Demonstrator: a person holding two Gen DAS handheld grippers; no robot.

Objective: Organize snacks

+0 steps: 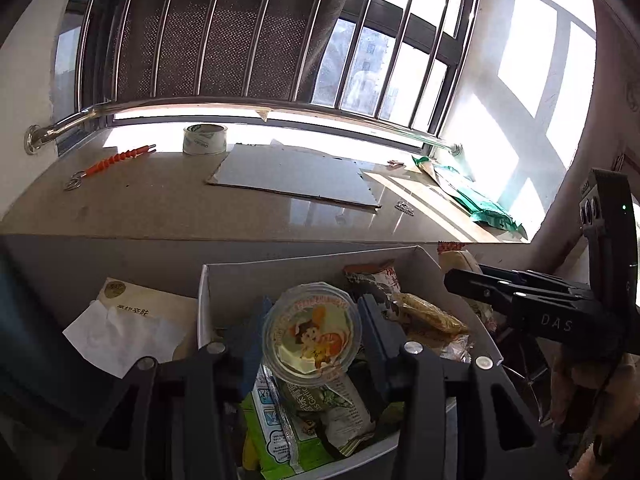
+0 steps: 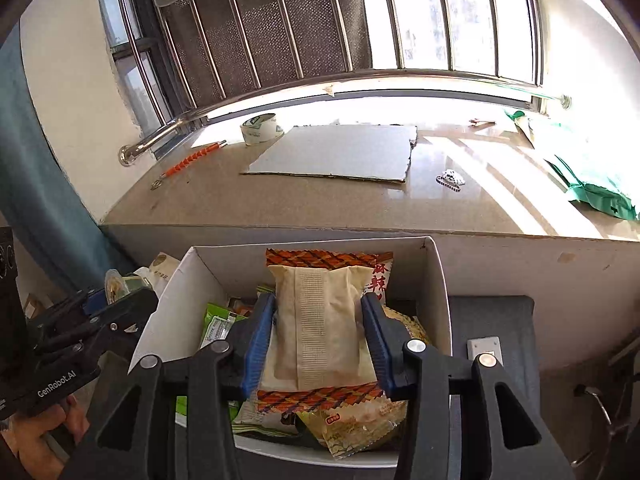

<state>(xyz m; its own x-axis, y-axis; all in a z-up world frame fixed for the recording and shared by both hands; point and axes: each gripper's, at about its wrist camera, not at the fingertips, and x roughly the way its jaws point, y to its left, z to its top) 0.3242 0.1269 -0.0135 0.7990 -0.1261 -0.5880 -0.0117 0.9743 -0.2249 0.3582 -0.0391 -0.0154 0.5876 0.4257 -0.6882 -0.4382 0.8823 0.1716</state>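
The left fingers [image 1: 310, 330] hold a round jelly cup [image 1: 312, 330] by its sides. The cup has a cartoon lid and hangs over the white box [image 1: 204, 300]. Under the cup lie snack bags, one green and white [image 1: 276, 432] and one yellow noodle pack [image 1: 430, 314].

The right fingers [image 2: 320, 338] have blue pads [image 2: 256, 344]. The pads sit on both sides of a cream pack [image 2: 320, 320] with an orange checked rim. The pack is pinched between them and is held above the same box, over its middle. Below it are more snacks: a red and white bag [image 2: 380, 276] by the far wall of the box, a green bag [image 2: 218, 322] by the left wall, and a yellow one [image 2: 352, 426] at the near edge.

The box stands just in front of the bench [image 2: 280, 204], below its near edge. On the bench a flat sheet of cardboard [image 2: 340, 152] lies in the middle. A roll of tape [image 2: 260, 128] sits at the far edge by the window. An orange tool [image 2: 192, 160] lies near the left end. A green bag [image 2: 592, 184] lies at the right end, in the sun. A small chain [image 2: 450, 178] lies between the cardboard and that bag.

A hand [image 2: 44, 428] grips the left tool at the lower left of the right view.
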